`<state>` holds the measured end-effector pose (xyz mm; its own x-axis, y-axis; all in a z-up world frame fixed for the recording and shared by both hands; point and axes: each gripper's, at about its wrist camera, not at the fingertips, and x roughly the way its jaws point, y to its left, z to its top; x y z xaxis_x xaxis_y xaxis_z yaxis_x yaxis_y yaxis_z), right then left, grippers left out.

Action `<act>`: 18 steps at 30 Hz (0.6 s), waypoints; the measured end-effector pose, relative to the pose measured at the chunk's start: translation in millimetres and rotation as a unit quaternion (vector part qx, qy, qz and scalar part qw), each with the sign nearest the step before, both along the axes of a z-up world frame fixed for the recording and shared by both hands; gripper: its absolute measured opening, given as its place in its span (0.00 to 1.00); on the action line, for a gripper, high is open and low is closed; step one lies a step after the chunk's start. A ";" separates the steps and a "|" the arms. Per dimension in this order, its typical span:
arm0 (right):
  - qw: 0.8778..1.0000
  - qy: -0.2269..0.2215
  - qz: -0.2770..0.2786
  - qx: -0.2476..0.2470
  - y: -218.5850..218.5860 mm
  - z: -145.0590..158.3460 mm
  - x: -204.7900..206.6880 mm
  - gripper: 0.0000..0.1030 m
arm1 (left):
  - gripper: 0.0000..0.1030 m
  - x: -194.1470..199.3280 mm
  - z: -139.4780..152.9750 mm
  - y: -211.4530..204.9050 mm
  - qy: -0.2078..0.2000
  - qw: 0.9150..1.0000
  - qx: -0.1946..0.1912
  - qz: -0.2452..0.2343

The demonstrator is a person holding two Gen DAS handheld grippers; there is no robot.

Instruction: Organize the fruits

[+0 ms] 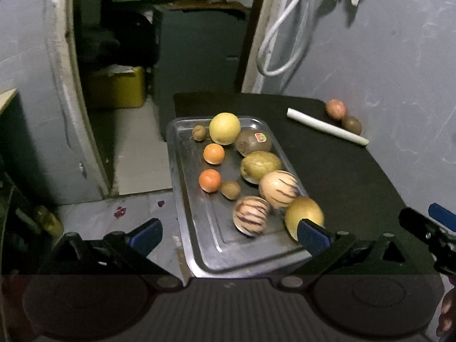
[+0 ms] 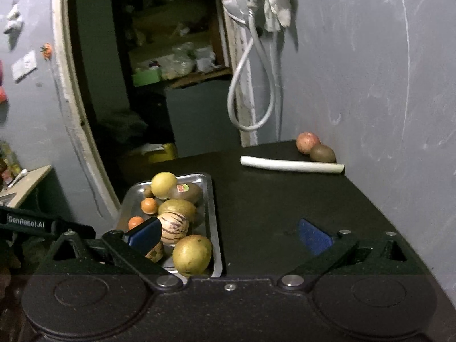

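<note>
Sitting by wall: white tube (image 2: 292,166) w/ apple (image 2: 307,142) & kiwi (image 2: 322,153) behind (both jaws spread, empty).

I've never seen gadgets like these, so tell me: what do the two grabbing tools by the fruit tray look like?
Each is a black handheld tool. The left gripper has two angled black metal fingers tipped with blue pads, bolted with silver pivot screws to a dark ribbed body bearing two round discs. The right gripper is built the same, with matching blue pads. White lettering on a black part at the right view's left edge reads GenRobot.AI.
</note>
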<state>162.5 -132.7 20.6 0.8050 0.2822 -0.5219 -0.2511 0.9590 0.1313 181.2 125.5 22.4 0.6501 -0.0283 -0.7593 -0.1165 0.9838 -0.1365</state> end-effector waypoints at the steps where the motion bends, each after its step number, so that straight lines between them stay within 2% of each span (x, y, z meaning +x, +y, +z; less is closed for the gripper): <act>1: 1.000 -0.006 0.004 0.000 -3.3 2.5 -4.0 0.99 | 0.99 -6.0 1.5 -4.0 -0.003 1.000 0.006 0.004; 9: 1.000 -0.021 0.006 -0.002 -11.0 10.3 -25.2 0.99 | 0.99 -38.9 1.1 -14.0 -0.009 1.000 0.015 0.023; 14: 1.000 -0.021 -0.016 -0.001 -6.6 8.9 -35.2 0.99 | 0.99 -48.8 -4.9 -11.4 -0.004 1.000 0.025 0.008; 18: 0.999 -0.040 -0.036 -0.001 -2.1 4.2 -48.9 0.99 | 0.99 -54.2 -10.1 -6.3 -0.021 0.999 0.030 -0.006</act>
